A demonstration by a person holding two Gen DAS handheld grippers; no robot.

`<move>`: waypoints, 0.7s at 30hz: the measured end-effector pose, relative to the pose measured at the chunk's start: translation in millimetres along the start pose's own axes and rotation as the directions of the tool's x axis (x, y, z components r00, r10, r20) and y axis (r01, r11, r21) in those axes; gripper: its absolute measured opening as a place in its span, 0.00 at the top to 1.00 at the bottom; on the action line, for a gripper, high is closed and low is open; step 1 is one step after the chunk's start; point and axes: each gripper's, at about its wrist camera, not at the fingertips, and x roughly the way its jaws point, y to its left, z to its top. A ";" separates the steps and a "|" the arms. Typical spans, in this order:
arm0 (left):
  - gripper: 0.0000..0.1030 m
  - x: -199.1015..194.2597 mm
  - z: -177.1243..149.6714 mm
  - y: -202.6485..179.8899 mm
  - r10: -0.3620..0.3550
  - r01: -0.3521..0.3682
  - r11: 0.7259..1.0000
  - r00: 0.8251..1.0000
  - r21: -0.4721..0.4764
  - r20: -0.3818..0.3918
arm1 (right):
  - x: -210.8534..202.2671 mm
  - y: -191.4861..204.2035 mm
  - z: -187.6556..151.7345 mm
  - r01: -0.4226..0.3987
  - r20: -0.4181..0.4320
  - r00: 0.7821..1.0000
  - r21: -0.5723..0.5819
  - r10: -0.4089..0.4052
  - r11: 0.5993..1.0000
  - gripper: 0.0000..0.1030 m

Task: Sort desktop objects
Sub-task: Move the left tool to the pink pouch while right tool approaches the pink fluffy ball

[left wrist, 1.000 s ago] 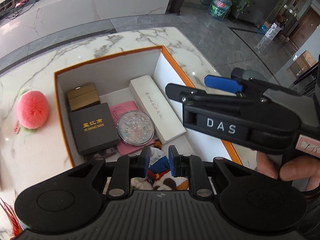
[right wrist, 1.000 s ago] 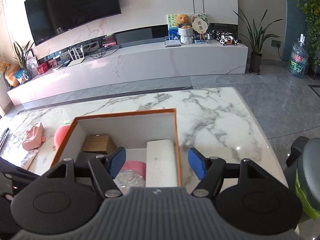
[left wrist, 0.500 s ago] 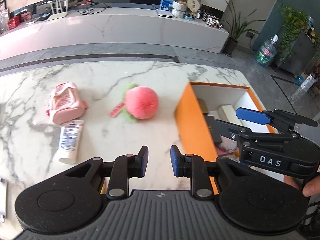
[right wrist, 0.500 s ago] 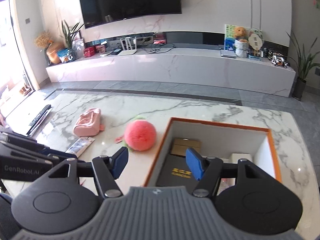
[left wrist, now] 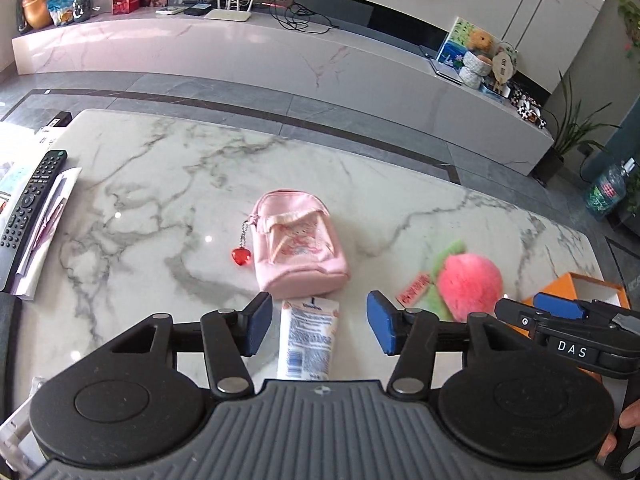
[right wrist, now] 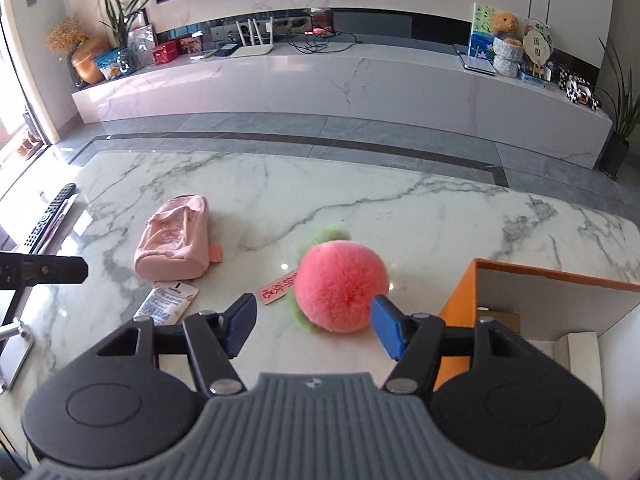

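Note:
My left gripper point(left wrist: 318, 328) hangs over a white tube point(left wrist: 308, 340) that lies on the marble table; its jaws are opening and the pads do not touch the tube. Just beyond lies a pink mini backpack point(left wrist: 298, 248) with a red heart charm point(left wrist: 241, 257). My right gripper point(right wrist: 314, 326) stands open just in front of a fluffy pink peach toy point(right wrist: 340, 286), which rests on the table with a red tag point(right wrist: 278, 288). The orange-rimmed box point(right wrist: 460, 296) sits at the right. The pink backpack point(right wrist: 174, 238) and the tube point(right wrist: 166, 304) also show in the right wrist view.
A black remote control point(left wrist: 30, 204) and papers point(left wrist: 48, 224) lie at the table's left edge. The right gripper point(left wrist: 560, 320) reaches in at the right of the left wrist view. Beyond the marble table point(left wrist: 160, 184) run a grey floor and a long TV console.
Both grippers swung left, away from the box and over the open table. The left gripper's jaws went from nearly shut to wide apart. The right gripper now faces the peach toy.

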 end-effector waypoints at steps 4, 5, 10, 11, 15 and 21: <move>0.28 35.5 11.1 17.7 0.001 -0.001 0.999 1.000 -0.033 0.019 | 47.9 1.9 9.5 0.068 -0.026 0.997 0.042 -0.067 0.997 0.32; 0.28 46.3 13.0 22.4 0.007 -0.006 0.999 1.000 -0.048 0.019 | 58.3 1.8 10.6 0.080 -0.037 0.996 0.049 -0.078 0.996 0.31; 0.28 86.8 17.0 39.1 -0.014 0.013 0.992 1.000 -0.125 -0.003 | 89.9 -1.4 15.3 0.095 -0.075 0.993 0.065 -0.090 0.993 0.28; 0.28 92.8 17.1 40.8 -0.020 0.019 0.991 1.000 -0.134 -0.009 | 94.3 -2.0 16.1 0.099 -0.081 0.992 0.064 -0.093 0.993 0.28; 0.28 111.9 15.8 46.4 -0.016 0.010 0.986 0.999 -0.166 -0.037 | 111.7 -6.5 17.8 0.117 -0.119 0.987 0.068 -0.109 0.991 0.29; 0.28 122.3 15.2 54.9 -0.039 0.032 0.976 0.999 -0.215 -0.029 | 122.4 -9.3 14.1 0.103 -0.146 0.985 0.065 -0.092 0.993 0.34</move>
